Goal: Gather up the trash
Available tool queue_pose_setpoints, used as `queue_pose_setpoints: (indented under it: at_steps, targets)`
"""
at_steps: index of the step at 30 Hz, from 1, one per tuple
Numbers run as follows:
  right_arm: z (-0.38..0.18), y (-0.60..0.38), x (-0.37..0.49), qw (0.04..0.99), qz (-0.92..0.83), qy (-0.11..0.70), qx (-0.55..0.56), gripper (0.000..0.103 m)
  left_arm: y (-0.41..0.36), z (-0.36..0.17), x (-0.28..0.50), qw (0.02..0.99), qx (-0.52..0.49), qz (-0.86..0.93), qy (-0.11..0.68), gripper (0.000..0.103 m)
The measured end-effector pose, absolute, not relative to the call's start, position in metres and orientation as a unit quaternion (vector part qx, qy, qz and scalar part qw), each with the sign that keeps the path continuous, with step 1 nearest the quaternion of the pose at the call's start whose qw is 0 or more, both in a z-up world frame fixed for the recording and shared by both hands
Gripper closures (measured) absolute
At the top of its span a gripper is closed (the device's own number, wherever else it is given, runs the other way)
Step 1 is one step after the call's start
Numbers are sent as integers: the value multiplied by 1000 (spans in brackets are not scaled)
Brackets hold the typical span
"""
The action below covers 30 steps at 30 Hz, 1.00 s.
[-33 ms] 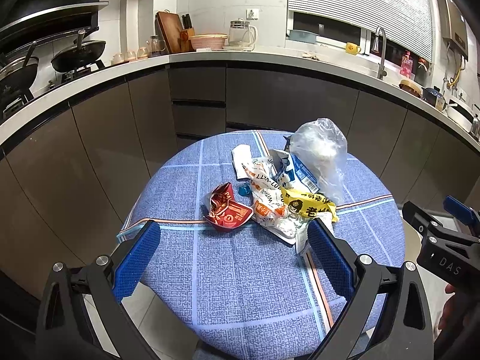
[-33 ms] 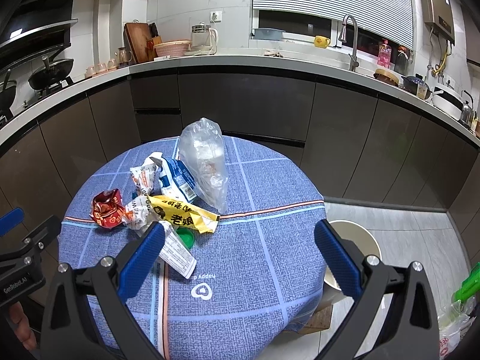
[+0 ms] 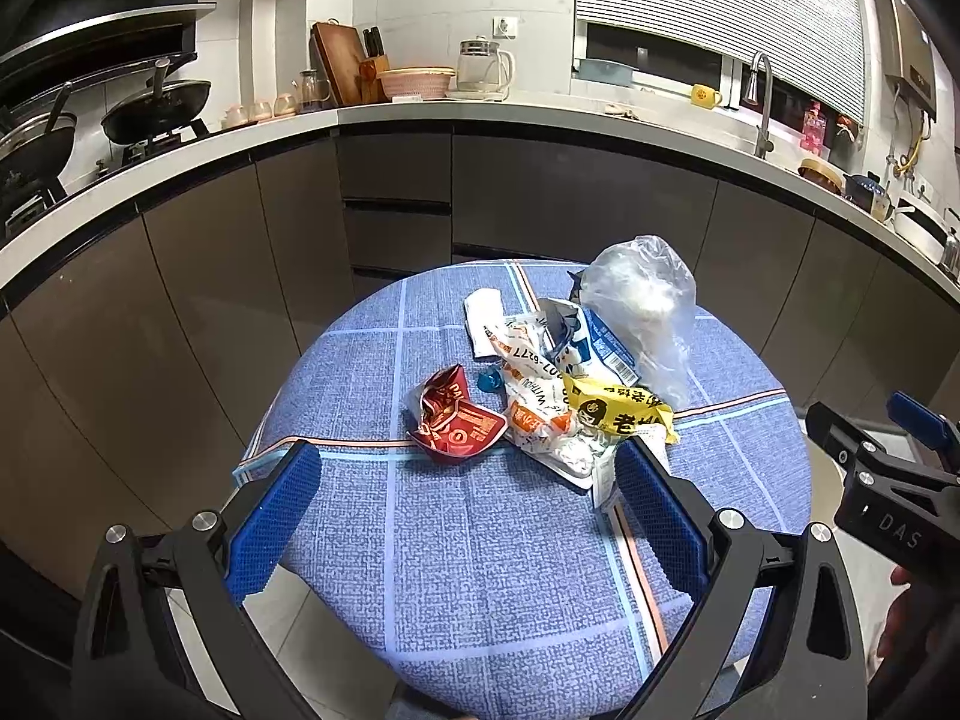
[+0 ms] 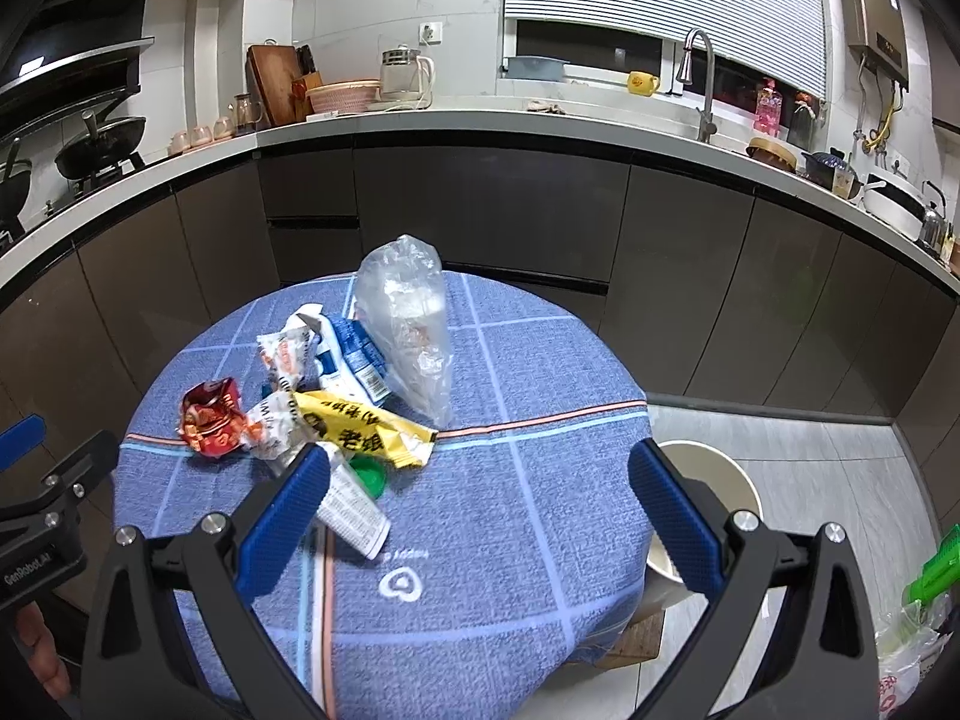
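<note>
Broadly, the scene is filled by a round table (image 4: pixel 540 396) draped in a blue checked cloth, set in front of dark kitchen cabinets, and a pale bin (image 4: pixel 714 480) is seen on the floor just beside its right edge, presumably placed there so that rubbish can be dropped in with a short reach. All the trash is heaped on the left and far part of the cloth: a clear plastic bag (image 4: pixel 408 324) stands tallest, a yellow wrapper (image 4: pixel 366 426) lies across white and blue packets, a crumpled red wrapper (image 3: pixel 453 420) sits at the pile's left edge, and a small green cap (image 4: pixel 369 480) is tucked under the yellow one. Both tools are held back from the heap, the left gripper (image 3: pixel 468 516) and right gripper (image 4: pixel 480 516) each spread wide and empty, so nothing is judged collected yet.
</note>
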State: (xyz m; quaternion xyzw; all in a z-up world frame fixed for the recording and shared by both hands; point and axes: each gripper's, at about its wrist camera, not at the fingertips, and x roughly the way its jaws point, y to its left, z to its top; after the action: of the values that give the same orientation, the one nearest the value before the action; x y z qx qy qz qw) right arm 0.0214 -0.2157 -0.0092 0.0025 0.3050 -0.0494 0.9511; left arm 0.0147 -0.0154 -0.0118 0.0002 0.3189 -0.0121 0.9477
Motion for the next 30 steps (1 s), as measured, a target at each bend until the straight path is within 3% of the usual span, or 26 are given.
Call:
queue_pose_setpoints:
  at_steps: [5, 10, 18, 22, 24, 30]
  targets:
    - [-16, -221, 23, 966, 7, 258, 29, 3, 7, -19, 29, 942, -33, -12, 335, 9]
    - [-52, -199, 50, 936, 88, 341, 3, 3, 28, -32, 44, 934, -52, -19, 353, 9]
    - [-91, -163, 85, 913, 151, 377, -24, 5, 33, -62, 78, 914, -29, -53, 400, 9]
    - [-102, -155, 101, 906, 159, 390, -35, 12, 38, -74, 100, 904, -39, -67, 419, 15]
    - [-105, -156, 103, 903, 164, 396, -32, 17, 41, -77, 109, 901, -52, -74, 425, 24]
    - [-116, -153, 107, 893, 178, 412, -35, 44, 50, -91, 143, 887, -80, -76, 449, 42]
